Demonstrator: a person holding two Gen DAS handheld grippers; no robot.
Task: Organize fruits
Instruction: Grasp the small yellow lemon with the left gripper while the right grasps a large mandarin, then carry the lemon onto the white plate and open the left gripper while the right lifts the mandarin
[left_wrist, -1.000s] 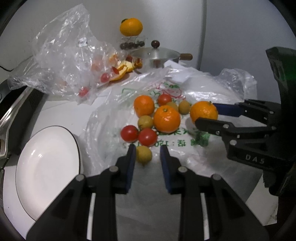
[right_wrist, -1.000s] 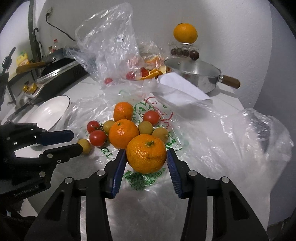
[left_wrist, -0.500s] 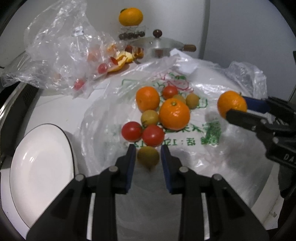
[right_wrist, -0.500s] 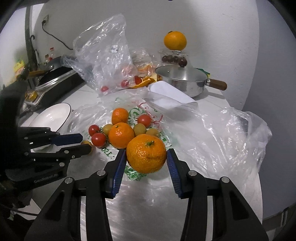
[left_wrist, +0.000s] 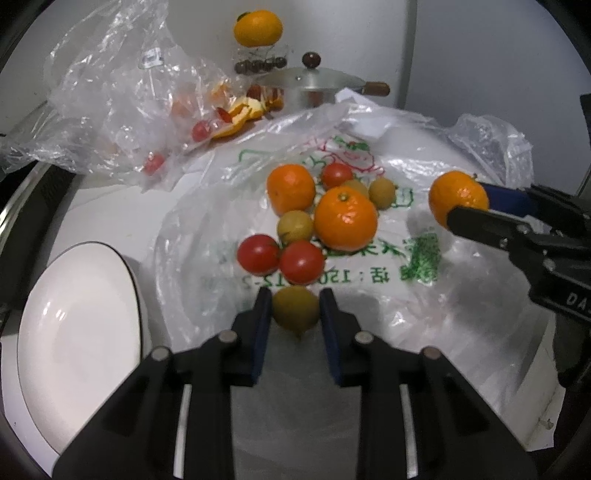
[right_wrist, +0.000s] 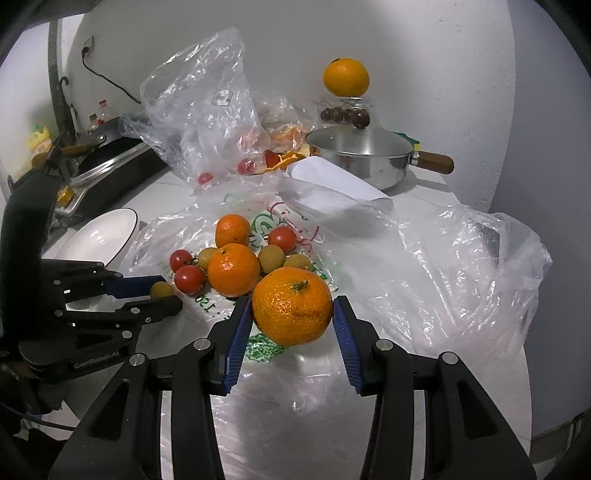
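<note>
My left gripper (left_wrist: 295, 314) is shut on a small yellow-green fruit (left_wrist: 295, 309) and holds it above the plastic bag (left_wrist: 369, 295); the fruit also shows in the right wrist view (right_wrist: 161, 290). My right gripper (right_wrist: 293, 325) is shut on a large orange (right_wrist: 291, 305), lifted above the bag; the orange appears at the right of the left wrist view (left_wrist: 458, 199). On the bag lie two oranges (left_wrist: 345, 218), three red tomatoes (left_wrist: 301, 261) and several small yellow-green fruits (left_wrist: 295, 227). A white plate (left_wrist: 77, 332) sits at the left.
A steel pan with lid (right_wrist: 360, 155) stands at the back, with an orange on a glass jar (right_wrist: 346, 76) behind it. A crumpled clear bag with peels and tomatoes (left_wrist: 122, 96) lies at the back left. A stove (right_wrist: 107, 166) is at the far left.
Both grippers have lifted their fruits off the bag. The right gripper has drawn back and to the right with the orange. The left gripper has risen with the small fruit.
</note>
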